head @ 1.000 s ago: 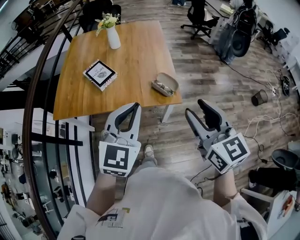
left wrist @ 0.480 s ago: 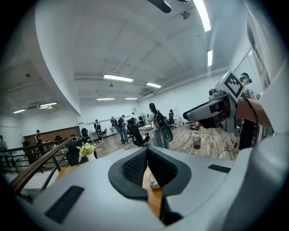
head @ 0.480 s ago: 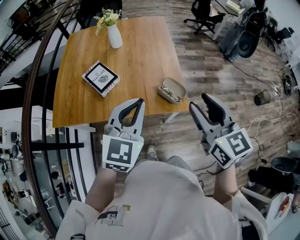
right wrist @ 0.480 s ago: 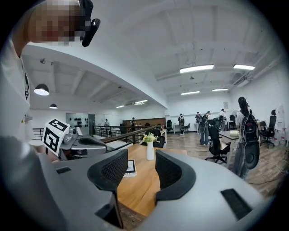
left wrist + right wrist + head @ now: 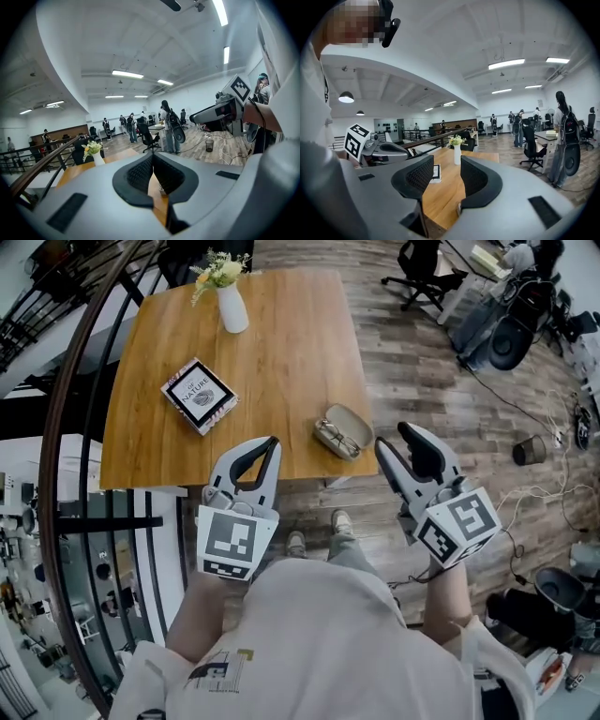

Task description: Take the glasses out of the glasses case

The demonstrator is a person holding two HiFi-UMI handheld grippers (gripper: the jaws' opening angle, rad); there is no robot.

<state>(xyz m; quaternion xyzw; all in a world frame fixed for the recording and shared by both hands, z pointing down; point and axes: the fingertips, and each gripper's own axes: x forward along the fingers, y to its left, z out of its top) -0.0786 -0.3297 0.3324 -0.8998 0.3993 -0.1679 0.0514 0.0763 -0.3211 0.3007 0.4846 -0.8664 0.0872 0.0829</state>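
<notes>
An open beige glasses case [image 5: 345,427] lies near the front right corner of the wooden table [image 5: 272,352], with dark-framed glasses [image 5: 335,438] in it. My right gripper [image 5: 397,438] hovers just right of the case, off the table's edge. Its jaws are closing with only air between them [image 5: 446,162]. My left gripper [image 5: 271,441] is shut and empty over the table's front edge, left of the case. Its pads meet at the tip [image 5: 152,156].
A book [image 5: 199,395] lies at the table's left and a white vase of flowers [image 5: 231,307] stands at the back. A curved railing [image 5: 70,427] runs along the left. On the floor to the right are office chairs [image 5: 424,268], cables and a bin [image 5: 529,449].
Both grippers have come forward to the table's front edge. The case now lies between them, close to the right jaws. The left gripper stays shut.
</notes>
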